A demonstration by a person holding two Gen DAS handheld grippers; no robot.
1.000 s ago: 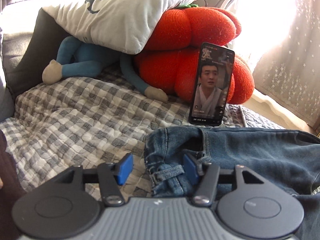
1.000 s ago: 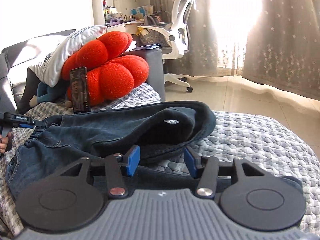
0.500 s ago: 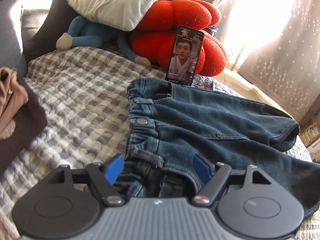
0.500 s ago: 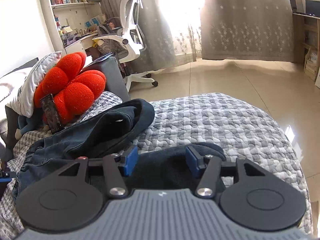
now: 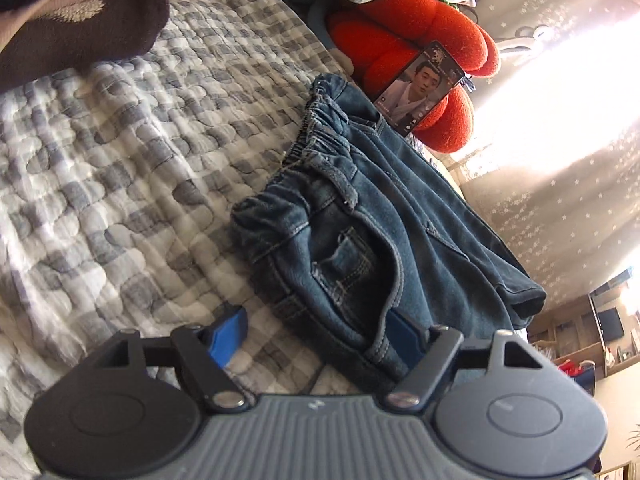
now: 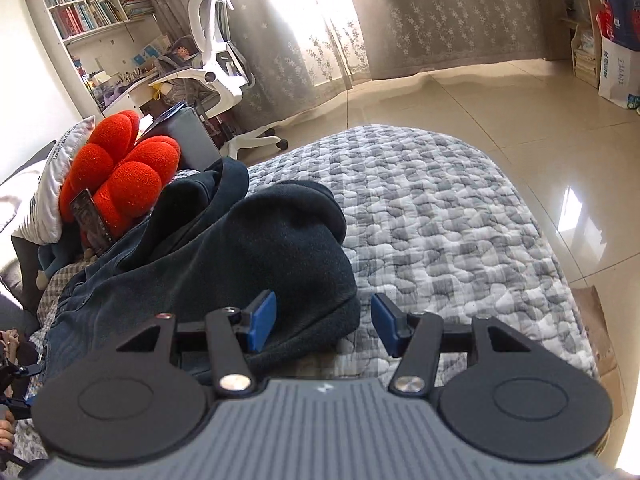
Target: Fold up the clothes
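Blue denim jeans (image 5: 360,216), one pair, lying on a grey-and-white checked quilt (image 5: 120,168) over a bed.

Elastic gathered waistband, belt loops and pale stitching show in the left wrist view; legs run away toward dark cuffs, bunched and rumpled in the right wrist view (image 6: 240,256). Left tool (image 5: 316,330) released, jaws spread wide, one side over the waistband corner. Right tool (image 6: 324,326) likewise released, jaws straddling a cuff edge. Beyond the jeans: phone (image 5: 420,88) propped against red plush cushion (image 5: 412,36).
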